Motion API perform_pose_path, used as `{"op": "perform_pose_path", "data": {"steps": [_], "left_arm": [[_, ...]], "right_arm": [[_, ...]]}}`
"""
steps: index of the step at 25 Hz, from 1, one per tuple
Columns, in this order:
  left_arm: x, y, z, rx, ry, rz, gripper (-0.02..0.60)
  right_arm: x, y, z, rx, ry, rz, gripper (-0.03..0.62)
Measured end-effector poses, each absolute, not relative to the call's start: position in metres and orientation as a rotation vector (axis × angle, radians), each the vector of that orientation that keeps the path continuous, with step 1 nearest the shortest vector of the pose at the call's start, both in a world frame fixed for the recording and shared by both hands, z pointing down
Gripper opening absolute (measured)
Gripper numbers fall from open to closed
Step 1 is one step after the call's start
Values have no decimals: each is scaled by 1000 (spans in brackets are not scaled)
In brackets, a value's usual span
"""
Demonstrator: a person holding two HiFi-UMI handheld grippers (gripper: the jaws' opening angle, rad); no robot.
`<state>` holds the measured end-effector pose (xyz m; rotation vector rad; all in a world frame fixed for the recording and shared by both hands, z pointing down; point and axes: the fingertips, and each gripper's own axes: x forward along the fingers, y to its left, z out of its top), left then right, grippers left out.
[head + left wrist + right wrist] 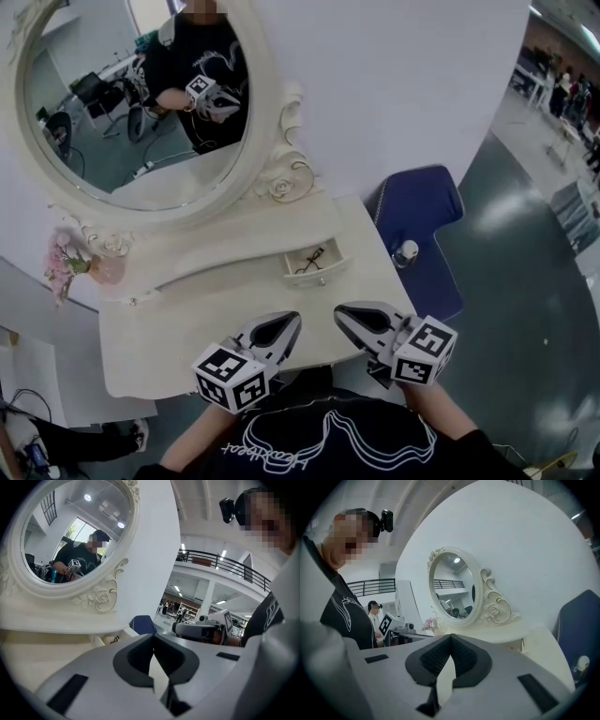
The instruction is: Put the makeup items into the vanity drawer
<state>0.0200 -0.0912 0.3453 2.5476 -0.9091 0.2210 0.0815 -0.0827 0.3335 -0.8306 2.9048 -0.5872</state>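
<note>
White vanity [169, 323], one oval mirror [94, 141], one open drawer [323, 275]; left tongs [291, 321] and right tongs [342, 314], both closed, empty.

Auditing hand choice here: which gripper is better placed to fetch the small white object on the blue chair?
Right, probably. The right gripper is shut and empty on the side of the blue chair, nearer the small white object; the left gripper, also shut and empty, would have to cross over.

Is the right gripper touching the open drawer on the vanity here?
Apart. The head view shows the right gripper, jaws shut and empty, short of the open drawer, with a strip of bare vanity top between them.
</note>
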Motion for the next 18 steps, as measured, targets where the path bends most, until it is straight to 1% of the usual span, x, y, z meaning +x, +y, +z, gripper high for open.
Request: {"op": "perform_pose_path", "data": {"steps": [18], "left_arm": [[19, -90, 343, 2533, -956, 219, 5]], "right_arm": [[80, -81, 341, -801, 2930, -608, 5]]}}
